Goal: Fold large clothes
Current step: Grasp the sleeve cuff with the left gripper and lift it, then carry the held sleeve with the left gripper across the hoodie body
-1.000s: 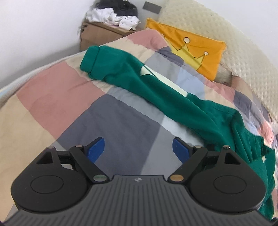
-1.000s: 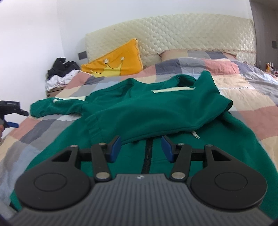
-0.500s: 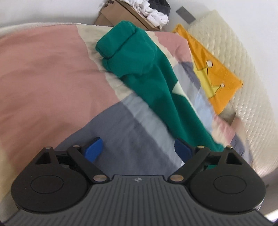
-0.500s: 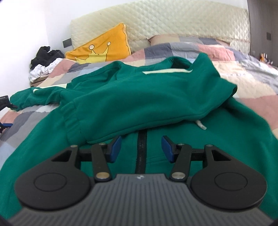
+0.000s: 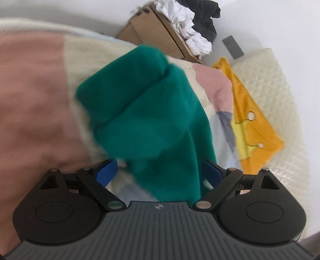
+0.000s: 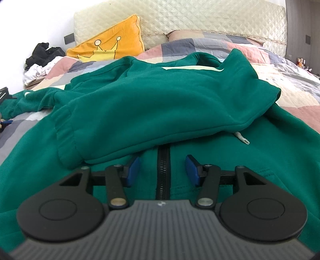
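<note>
A large green zip hoodie (image 6: 160, 104) lies spread on the bed. One sleeve is folded across its chest, with the cuff (image 6: 68, 148) at the left. My right gripper (image 6: 162, 172) hovers low over the front zipper (image 6: 163, 166), jaws partly apart and gripping nothing. The other sleeve (image 5: 152, 128) stretches out to the side and ends in a thick cuff (image 5: 124, 86). My left gripper (image 5: 160, 172) stands wide open over this sleeve. The cloth runs between its blue pads (image 5: 108, 172), which do not press on it. The left wrist view is blurred.
The patchwork quilt (image 5: 30, 100) covers the bed. An orange crown pillow (image 6: 110, 46) leans on the quilted headboard (image 6: 200, 18). A cardboard box (image 5: 160, 34) with white and black clothes stands beside the bed. A white drawstring (image 6: 242, 138) pokes out from under the folded sleeve.
My left gripper has swung and rolled toward the outstretched sleeve, which now lies between its jaws. My right gripper has come lower and closer to the hoodie's zipper.
</note>
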Demonstrator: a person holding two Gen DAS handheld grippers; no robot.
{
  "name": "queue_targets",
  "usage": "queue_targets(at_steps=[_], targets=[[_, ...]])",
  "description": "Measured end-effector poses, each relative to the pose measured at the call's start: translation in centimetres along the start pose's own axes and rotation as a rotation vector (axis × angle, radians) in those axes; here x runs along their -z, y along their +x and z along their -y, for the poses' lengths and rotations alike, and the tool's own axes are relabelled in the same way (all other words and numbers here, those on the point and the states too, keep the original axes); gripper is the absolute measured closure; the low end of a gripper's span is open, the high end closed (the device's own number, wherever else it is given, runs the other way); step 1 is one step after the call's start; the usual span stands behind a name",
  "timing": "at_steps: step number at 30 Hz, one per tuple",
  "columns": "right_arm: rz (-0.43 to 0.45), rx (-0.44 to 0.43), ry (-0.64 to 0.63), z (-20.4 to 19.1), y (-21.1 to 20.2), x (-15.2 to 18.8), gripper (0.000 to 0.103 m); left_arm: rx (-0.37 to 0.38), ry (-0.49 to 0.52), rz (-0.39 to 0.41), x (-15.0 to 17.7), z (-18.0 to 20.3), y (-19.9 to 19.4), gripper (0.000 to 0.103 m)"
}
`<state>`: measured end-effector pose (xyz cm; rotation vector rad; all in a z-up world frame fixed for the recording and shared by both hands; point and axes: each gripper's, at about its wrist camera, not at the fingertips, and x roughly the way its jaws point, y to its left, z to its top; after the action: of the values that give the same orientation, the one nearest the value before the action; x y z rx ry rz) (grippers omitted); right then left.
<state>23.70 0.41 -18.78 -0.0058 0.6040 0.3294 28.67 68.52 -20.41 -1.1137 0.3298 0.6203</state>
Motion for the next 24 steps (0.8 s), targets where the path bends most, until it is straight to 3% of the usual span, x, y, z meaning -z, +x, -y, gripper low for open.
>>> queue_targets(at_steps=[6, 8, 9, 10, 12, 18, 24], targets=[[-0.005, 0.011, 0.005, -0.2, 0.8, -0.2, 0.050, -0.171, 0.123, 0.090, -0.1, 3.0, 2.7, 0.014], [-0.002, 0.013, 0.007, -0.3, 0.8, -0.2, 0.050, -0.269, 0.202, 0.113, 0.1, 4.4, 3.6, 0.027], [-0.003, 0.014, 0.008, -0.3, 0.9, -0.2, 0.050, -0.314, 0.232, 0.119, 0.0, 4.9, 4.0, 0.040], [-0.002, 0.014, 0.009, -0.3, 0.9, -0.3, 0.050, -0.348, 0.261, 0.132, 0.0, 5.5, 4.1, 0.065], [-0.001, 0.014, 0.014, -0.2, 0.7, -0.2, 0.050, -0.337, 0.309, 0.185, 0.1, 6.5, 3.3, 0.086], [0.022, 0.024, 0.019, -0.2, 0.1, -0.7, 0.050, -0.376, 0.557, 0.263, 1.0, 12.9, 1.3, 0.091], [0.033, -0.016, 0.086, 0.7, -0.7, -1.4, 0.050, -0.330, 0.668, 0.310, 1.5, 19.8, -3.1, 0.092]])
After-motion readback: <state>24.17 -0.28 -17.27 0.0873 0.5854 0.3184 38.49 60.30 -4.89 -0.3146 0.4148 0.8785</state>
